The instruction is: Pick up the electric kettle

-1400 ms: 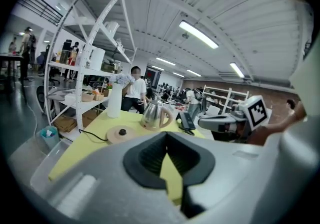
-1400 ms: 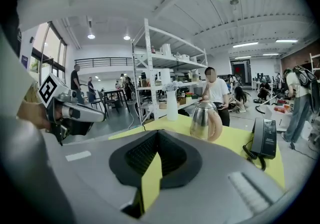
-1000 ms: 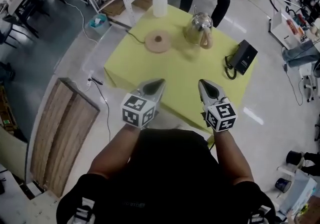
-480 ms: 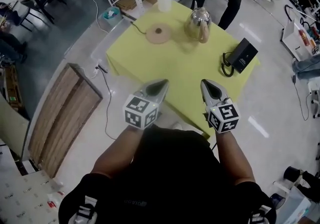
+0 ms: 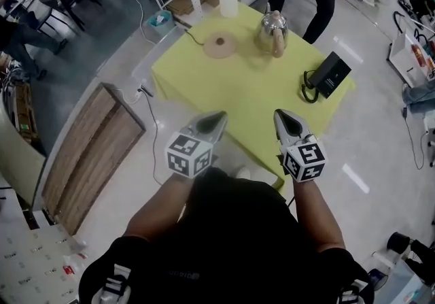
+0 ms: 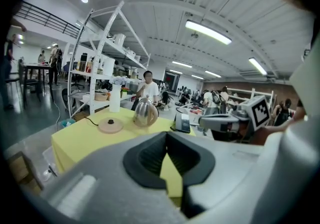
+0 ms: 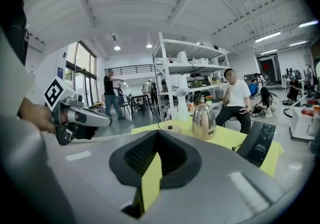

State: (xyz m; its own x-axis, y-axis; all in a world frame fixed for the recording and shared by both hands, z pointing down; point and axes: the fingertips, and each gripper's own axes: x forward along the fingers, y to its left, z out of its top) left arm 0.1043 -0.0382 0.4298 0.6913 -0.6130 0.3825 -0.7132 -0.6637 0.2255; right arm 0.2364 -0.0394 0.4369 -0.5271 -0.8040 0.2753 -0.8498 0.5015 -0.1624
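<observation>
While the left gripper point(image 5: 216, 117) and right gripper point(image 5: 281, 116) hang closed and empty low in frame, the electric kettle point(image 5: 272, 30) stands upper centre on the yellow table point(image 5: 238, 92), so a reach without opening could topple it.

Both arms extend forward (side by side), left gripper point(image 5: 216, 119) and right gripper point(image 5: 281, 116) closed.

Yellow-green table point(image 5: 238, 95); silver kettle point(image 5: 270, 24), tan handle; tan round base point(image 5: 221, 45); black phone point(image 5: 333, 73); white vase point(image 5: 229, 2).
</observation>
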